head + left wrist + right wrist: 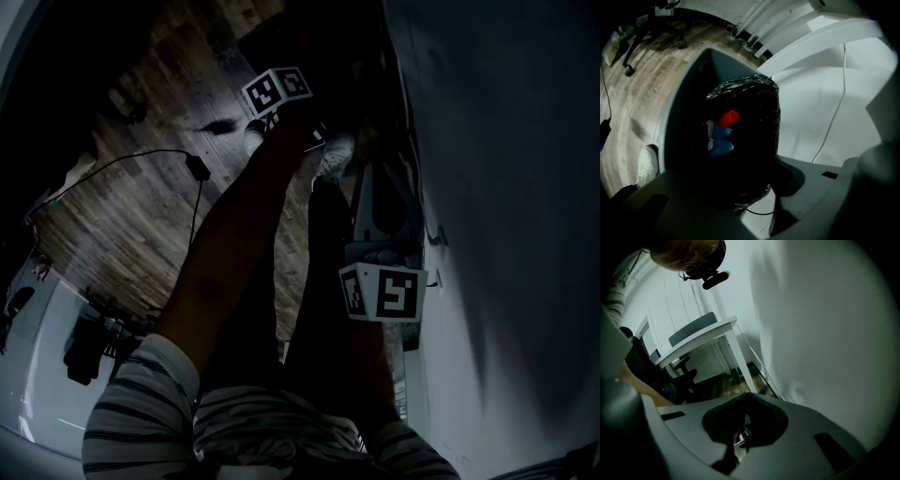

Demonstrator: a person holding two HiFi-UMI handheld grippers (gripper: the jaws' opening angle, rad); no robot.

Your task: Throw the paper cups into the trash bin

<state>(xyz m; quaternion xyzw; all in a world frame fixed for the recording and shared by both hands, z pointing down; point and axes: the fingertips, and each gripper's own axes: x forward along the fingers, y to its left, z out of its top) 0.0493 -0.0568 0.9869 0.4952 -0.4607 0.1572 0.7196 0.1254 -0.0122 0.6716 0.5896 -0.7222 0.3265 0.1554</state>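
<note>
Left fingers (pixel 680 206) apart, empty, over black-lined trash bin (pixel 677 117); right fingers (pixel 812 413) closed together

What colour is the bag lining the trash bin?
The bin liner is glossy black. It shows best in the left gripper view.

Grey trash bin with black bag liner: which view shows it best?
Left gripper view: it looks down into the grey trash bin with its black bag liner, a red item and blue ones inside. Head view is dark, only a dim grey shape by the wall, probably the bin. Right gripper view shows none of it.
</note>
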